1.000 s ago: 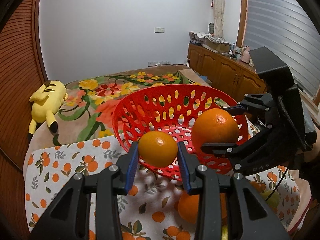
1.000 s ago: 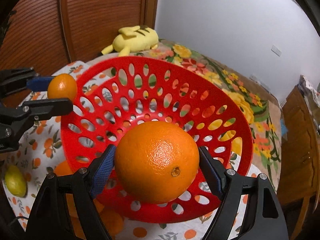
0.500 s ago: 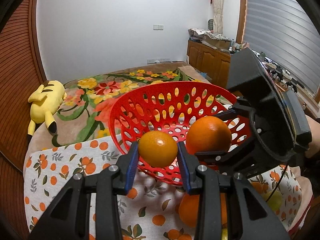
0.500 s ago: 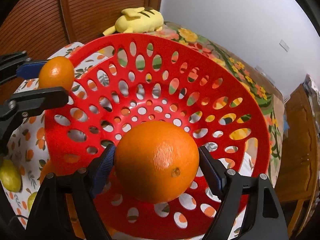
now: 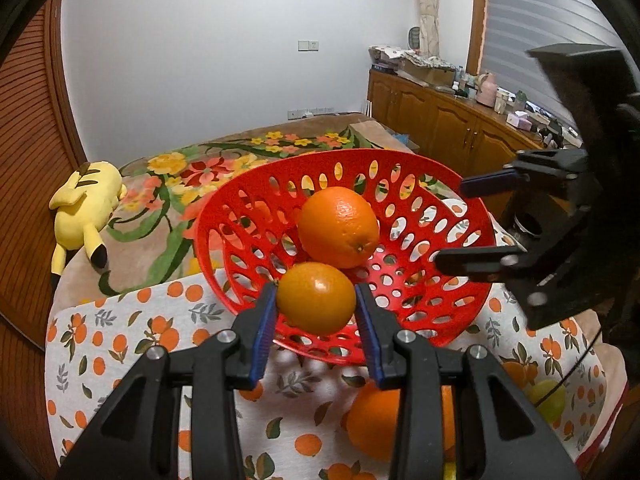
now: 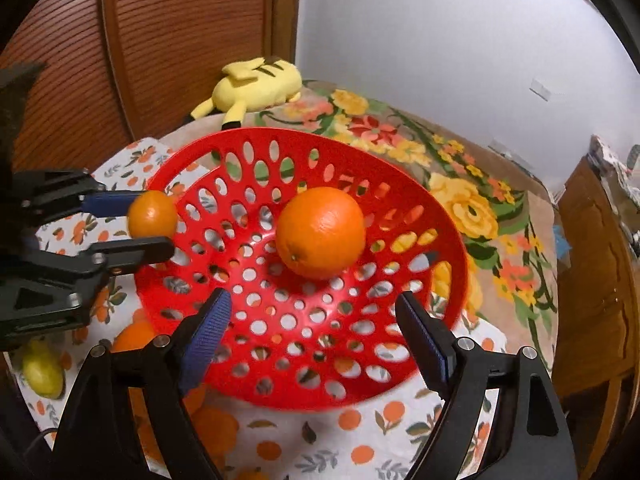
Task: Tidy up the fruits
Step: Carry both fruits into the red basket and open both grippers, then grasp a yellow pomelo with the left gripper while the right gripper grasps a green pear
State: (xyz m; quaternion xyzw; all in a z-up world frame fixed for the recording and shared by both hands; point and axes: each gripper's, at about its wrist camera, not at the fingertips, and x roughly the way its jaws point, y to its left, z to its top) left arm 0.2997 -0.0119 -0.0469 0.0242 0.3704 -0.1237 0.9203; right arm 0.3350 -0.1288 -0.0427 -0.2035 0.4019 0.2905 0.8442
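Observation:
A red perforated basket stands on the orange-print cloth, and it also shows in the right wrist view. A large orange lies inside it, also seen from the right wrist. My left gripper is shut on a small orange at the basket's near rim; from the right wrist the small orange sits at the left rim. My right gripper is open and empty just above the basket's near side, and it also shows in the left wrist view.
More oranges and a yellow-green lemon lie on the cloth in front of the basket; another lemon shows at left. A yellow plush toy lies on the floral bedspread behind. Wooden cabinets stand at right.
My right gripper opened and let go of the large orange, which now rests in the basket, and drew back. My left gripper moved slightly toward the basket with the small orange.

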